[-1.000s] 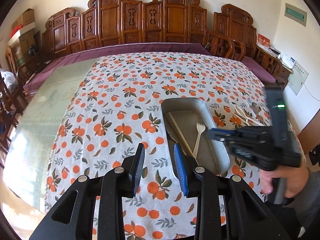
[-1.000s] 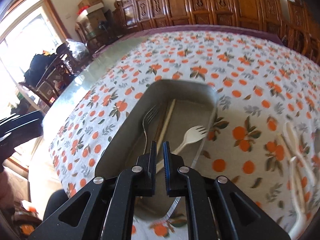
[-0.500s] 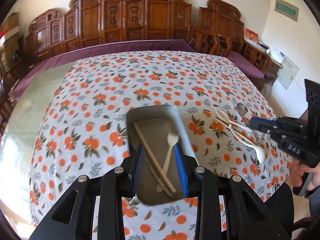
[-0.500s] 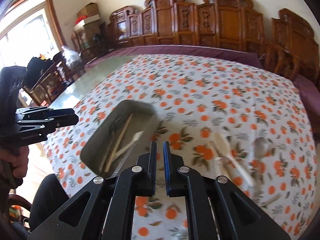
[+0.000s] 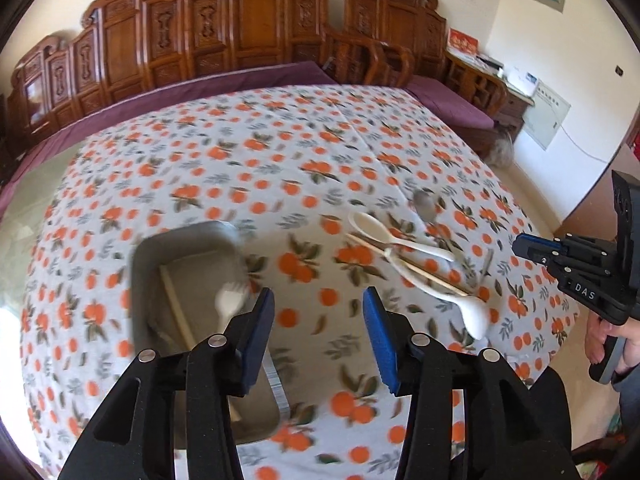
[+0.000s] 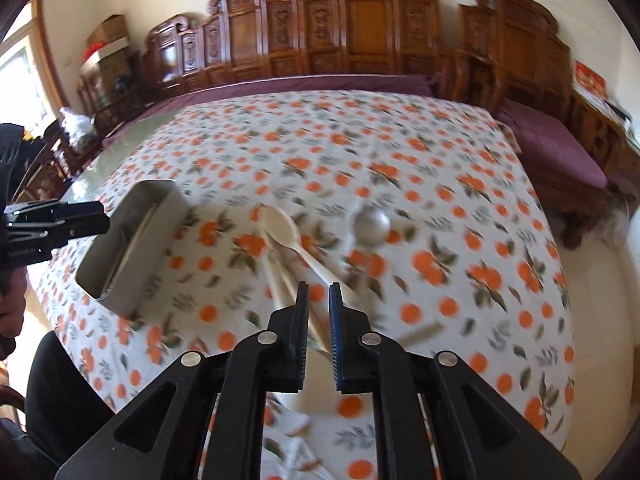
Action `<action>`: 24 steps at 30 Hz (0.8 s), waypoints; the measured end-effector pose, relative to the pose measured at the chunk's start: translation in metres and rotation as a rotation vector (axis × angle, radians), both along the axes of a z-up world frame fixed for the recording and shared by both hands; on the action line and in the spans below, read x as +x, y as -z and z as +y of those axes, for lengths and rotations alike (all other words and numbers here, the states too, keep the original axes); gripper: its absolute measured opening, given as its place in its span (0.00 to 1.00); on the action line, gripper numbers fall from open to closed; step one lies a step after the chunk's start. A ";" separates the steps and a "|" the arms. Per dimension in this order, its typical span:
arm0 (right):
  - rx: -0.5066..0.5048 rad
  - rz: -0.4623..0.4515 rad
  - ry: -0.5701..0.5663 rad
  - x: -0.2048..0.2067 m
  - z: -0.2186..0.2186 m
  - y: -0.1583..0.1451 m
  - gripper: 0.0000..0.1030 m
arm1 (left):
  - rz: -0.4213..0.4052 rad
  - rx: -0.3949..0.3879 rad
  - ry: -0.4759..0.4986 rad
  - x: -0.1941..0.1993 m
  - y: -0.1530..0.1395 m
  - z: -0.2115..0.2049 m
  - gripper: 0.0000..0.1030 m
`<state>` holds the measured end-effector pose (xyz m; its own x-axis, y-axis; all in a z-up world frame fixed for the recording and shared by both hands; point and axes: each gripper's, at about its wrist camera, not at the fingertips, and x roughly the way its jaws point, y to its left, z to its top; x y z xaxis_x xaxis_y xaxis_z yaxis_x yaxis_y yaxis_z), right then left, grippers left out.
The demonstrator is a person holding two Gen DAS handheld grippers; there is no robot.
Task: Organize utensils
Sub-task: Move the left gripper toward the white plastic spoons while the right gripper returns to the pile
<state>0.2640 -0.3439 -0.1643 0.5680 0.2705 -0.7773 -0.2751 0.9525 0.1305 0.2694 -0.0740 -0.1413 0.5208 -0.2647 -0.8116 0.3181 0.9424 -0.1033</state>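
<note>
A grey metal tray (image 5: 140, 276) holds a white plastic fork (image 5: 230, 304) and a wooden chopstick (image 5: 176, 300). To its right, loose on the orange-print cloth, lie two white spoons (image 5: 372, 228) (image 5: 472, 316), a chopstick (image 5: 408, 264) and a metal spoon (image 5: 426, 204). My left gripper (image 5: 318, 312) hovers beside the tray's right wall, its jaws opening with nothing between them. My right gripper (image 6: 319, 292) hangs over the handle of a white spoon (image 6: 280, 224), its jaws just opening to a narrow gap, gripping nothing. The metal spoon (image 6: 372, 226) lies beyond it. The tray (image 6: 132, 248) stands to its left.
Carved wooden chairs and a purple bench line the table's far side. A person's hand (image 5: 600, 344) holds the right gripper (image 5: 520, 246) off the table's right edge. A short pale stick (image 6: 420, 330), blurred, lies near the table's front right.
Both grippers swung right, from over the tray towards the loose spoons. The left jaws spread much wider. The right jaws' gap widened slightly.
</note>
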 end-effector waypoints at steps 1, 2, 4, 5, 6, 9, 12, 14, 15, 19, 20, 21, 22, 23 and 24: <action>0.003 0.005 0.010 -0.002 -0.007 0.003 0.12 | 0.011 -0.002 0.006 0.002 0.005 -0.010 0.43; 0.005 0.007 0.017 -0.003 -0.013 0.005 0.13 | 0.020 0.001 0.009 0.003 0.008 -0.017 0.43; 0.007 0.007 0.027 -0.006 -0.022 0.009 0.14 | 0.030 0.020 0.020 0.005 0.017 -0.037 0.43; 0.005 0.005 0.030 -0.007 -0.026 0.010 0.16 | 0.035 0.030 0.024 0.006 0.021 -0.046 0.43; 0.004 0.003 0.032 -0.009 -0.031 0.013 0.17 | 0.041 0.034 0.027 0.006 0.025 -0.053 0.43; 0.004 0.005 0.036 -0.012 -0.038 0.018 0.17 | 0.075 0.030 0.019 0.011 0.036 -0.074 0.43; 0.014 0.010 0.039 -0.015 -0.045 0.025 0.17 | 0.099 0.036 0.001 0.015 0.046 -0.092 0.43; 0.017 0.014 0.041 -0.019 -0.048 0.030 0.17 | 0.116 0.038 -0.007 0.018 0.053 -0.104 0.43; 0.020 0.020 0.043 -0.020 -0.050 0.034 0.17 | 0.123 0.037 -0.009 0.019 0.056 -0.109 0.43; 0.039 0.027 0.052 -0.024 -0.056 0.041 0.17 | 0.182 0.036 -0.012 0.025 0.072 -0.131 0.43; 0.043 0.027 0.057 -0.024 -0.058 0.042 0.17 | 0.201 0.030 -0.011 0.026 0.076 -0.135 0.43; 0.047 0.028 0.062 -0.025 -0.060 0.043 0.17 | 0.225 0.023 -0.012 0.026 0.080 -0.139 0.43; 0.051 0.031 0.068 -0.025 -0.062 0.045 0.17 | 0.247 0.023 -0.007 0.026 0.085 -0.144 0.43; 0.051 0.032 0.071 -0.025 -0.063 0.047 0.17 | 0.262 0.024 -0.001 0.025 0.090 -0.147 0.43; 0.054 0.034 0.077 -0.026 -0.065 0.048 0.17 | 0.276 0.028 -0.002 0.025 0.094 -0.150 0.43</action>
